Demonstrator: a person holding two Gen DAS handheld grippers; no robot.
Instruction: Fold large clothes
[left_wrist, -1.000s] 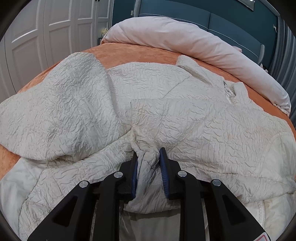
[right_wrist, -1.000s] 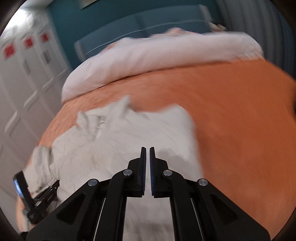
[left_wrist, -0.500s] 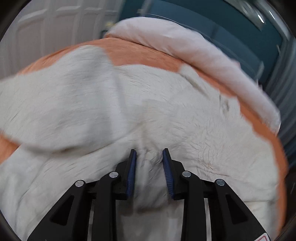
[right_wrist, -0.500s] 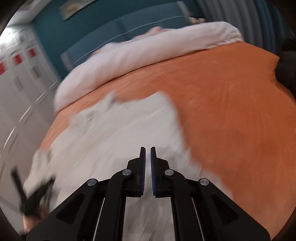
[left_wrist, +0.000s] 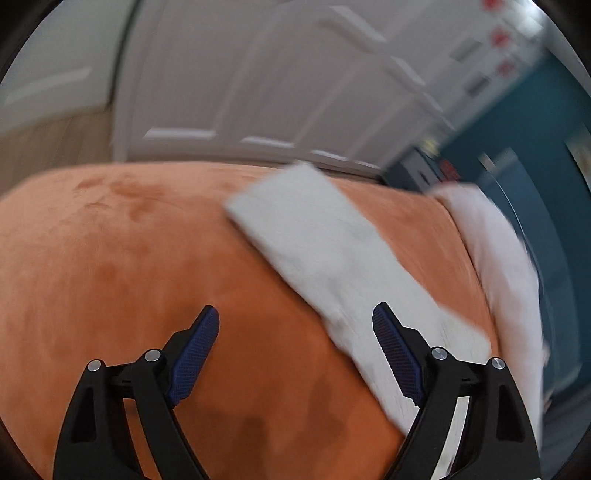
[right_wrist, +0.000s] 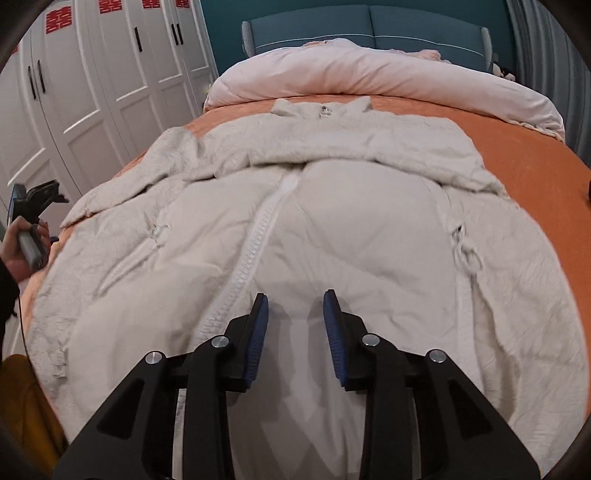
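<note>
A large cream padded jacket (right_wrist: 332, 206) lies front up on the orange bed (right_wrist: 535, 177), zip down its middle, collar toward the headboard. My right gripper (right_wrist: 295, 310) is open and empty, low over the jacket's lower front beside the zip. My left gripper (left_wrist: 295, 325) is wide open and empty, above bare orange bedding (left_wrist: 129, 277). In the blurred left wrist view a strip of the jacket (left_wrist: 332, 258) runs diagonally past the right finger. The left gripper (right_wrist: 33, 206) also shows in the right wrist view at the bed's left side, held in a hand.
A rolled pale pink duvet (right_wrist: 369, 74) lies across the head of the bed before a blue headboard (right_wrist: 369, 26). White wardrobe doors (right_wrist: 92, 81) stand along the left of the bed. A yellow-brown cloth (right_wrist: 26, 398) sits at the lower left.
My left gripper let go of the bunched jacket fabric, opened wide and swung left over bare bedding. My right gripper opened from shut and moved over the jacket's lower front.
</note>
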